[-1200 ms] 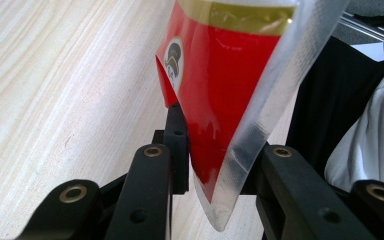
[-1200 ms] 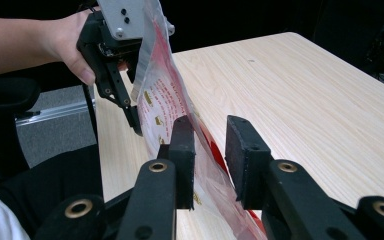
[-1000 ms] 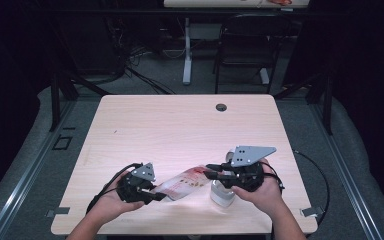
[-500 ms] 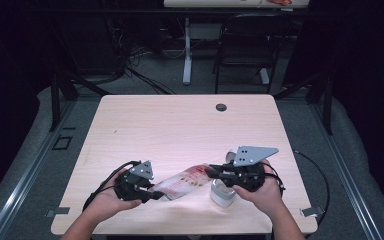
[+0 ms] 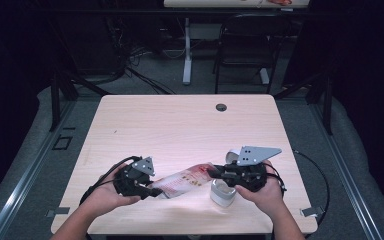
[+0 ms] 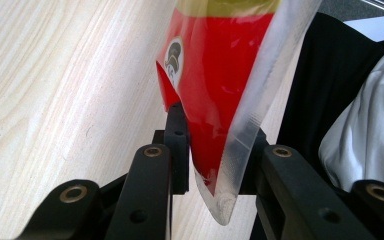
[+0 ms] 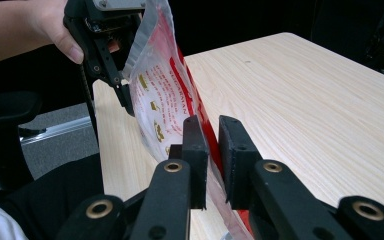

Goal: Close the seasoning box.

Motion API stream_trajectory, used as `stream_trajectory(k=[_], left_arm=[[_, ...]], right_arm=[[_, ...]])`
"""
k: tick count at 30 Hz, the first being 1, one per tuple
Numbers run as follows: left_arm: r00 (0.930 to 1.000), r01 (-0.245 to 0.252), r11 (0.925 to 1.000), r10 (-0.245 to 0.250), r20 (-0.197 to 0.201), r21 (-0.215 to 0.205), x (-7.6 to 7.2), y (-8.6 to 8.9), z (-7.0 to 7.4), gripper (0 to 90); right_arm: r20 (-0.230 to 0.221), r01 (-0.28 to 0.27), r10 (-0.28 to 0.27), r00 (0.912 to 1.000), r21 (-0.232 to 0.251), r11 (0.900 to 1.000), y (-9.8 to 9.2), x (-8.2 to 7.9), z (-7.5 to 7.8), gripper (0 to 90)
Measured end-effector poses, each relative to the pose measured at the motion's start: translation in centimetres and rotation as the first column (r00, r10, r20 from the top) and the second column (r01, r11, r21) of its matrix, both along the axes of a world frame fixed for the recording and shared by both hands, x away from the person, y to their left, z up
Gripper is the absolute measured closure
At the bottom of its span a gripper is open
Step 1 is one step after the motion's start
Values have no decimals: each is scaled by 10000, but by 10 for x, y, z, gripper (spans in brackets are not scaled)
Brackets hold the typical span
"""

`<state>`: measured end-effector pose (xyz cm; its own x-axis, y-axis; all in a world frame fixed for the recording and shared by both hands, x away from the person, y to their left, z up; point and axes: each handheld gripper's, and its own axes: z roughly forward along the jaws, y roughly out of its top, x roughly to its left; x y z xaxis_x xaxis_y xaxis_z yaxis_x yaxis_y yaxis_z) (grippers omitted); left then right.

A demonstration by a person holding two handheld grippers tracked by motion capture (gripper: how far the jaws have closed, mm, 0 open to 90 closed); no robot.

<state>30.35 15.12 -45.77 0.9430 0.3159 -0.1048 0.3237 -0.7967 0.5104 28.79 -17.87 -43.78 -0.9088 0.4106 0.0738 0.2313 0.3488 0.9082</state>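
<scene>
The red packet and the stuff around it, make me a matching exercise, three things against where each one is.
Things:
1. red packet
2. white cup
3. dark round hole

Places:
A. in the table, far edge
B. stretched between the left gripper and right gripper
C. on the table under the right gripper

Pairs: 1-B, 2-C, 3-A

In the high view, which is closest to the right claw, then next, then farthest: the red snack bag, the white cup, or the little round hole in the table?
1. Red snack bag: between the right claw's jaws.
2. White cup: just below the claw, near the table's front edge.
3. Round hole: far off, near the table's back edge.
</scene>
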Motion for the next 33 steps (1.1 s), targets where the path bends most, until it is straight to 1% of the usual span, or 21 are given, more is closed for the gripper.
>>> stream_trajectory(k=[2, 7, 10, 14, 17, 18, 20, 27, 33], left_arm=[[10000, 30, 10000, -29, -56, 58, 0, -1, 1, 746], [10000, 82, 9995, -83, 13, 293, 2, -2, 5, 746], [9999, 109, 9996, -107, -71, 259, 5, -1, 5, 746], [9998, 188, 9988, -187, -25, 448, 6, -4, 9, 746], [9997, 236, 9975, -238, 27, 667, 7, -5, 13, 746], [9995, 322, 9964, -327, 39, 789, 7, -6, 15, 747], [9994, 346, 9953, -347, 0, 900, 7, -7, 16, 746], [9992, 407, 9931, -405, -43, 1103, 9, -8, 21, 746], [9987, 508, 9894, -506, -51, 1364, 11, -8, 28, 746]], right_arm=[[-14, 20, -20, 10000, -2, 10000, -1, 0, -1, 828], [-74, 63, -62, 10000, 40, 10000, -1, 0, -3, 830], [-94, 136, -136, 9999, 78, 9999, -2, 1, -4, 831], [-108, 192, -192, 9998, 33, 9998, -3, 1, -5, 834], [-146, 209, -207, 9997, 118, 9997, -4, 2, -6, 836], [-157, 237, -235, 9996, 106, 9997, -4, 2, -6, 836], [-212, 243, -241, 9995, 93, 9997, -5, 2, -8, 838], [-261, 296, -294, 9992, 67, 9995, -5, 3, -10, 839], [-330, 293, -291, 9990, 50, 9996, -5, 3, -11, 841]])
